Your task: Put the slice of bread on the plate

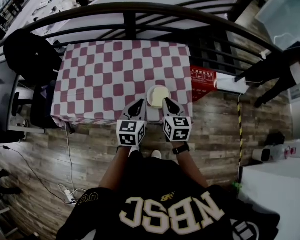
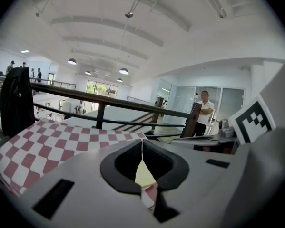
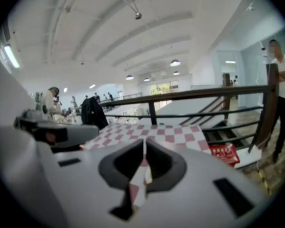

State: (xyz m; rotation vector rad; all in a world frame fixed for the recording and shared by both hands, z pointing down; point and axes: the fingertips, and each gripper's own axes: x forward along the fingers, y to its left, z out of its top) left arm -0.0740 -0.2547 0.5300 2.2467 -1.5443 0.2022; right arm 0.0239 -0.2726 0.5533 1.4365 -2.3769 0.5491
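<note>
Chair (image 1: 32,54), hung with dark cloth, stands well to the left of the plate (image 1: 149,97), off the surface's left edge. The surface (image 1: 104,79) wears a red-and-white checkered cloth, and the plate sits at its near edge, toward the right. The slice of bread (image 1: 159,93) lies flat on the plate, pale and square-ish.

Just left of the plate and nearer the person, the left tongs (image 1: 140,103) hang over the surface's edge. In the left gripper view the left tongs (image 2: 142,144) are pressed together at the tips with nothing between them, and a pale sliver of the bread shows through the gap lower down.

Just right of the plate, the right tongs (image 1: 165,101) are level with the left pair. In the right gripper view these tongs (image 3: 144,144) are likewise closed tip to tip and empty, with checkered cloth visible behind them.

Further right of the plate, a red box (image 1: 202,76) sits below the surface's right end. A dark curved railing (image 1: 139,11) runs behind it all.
</note>
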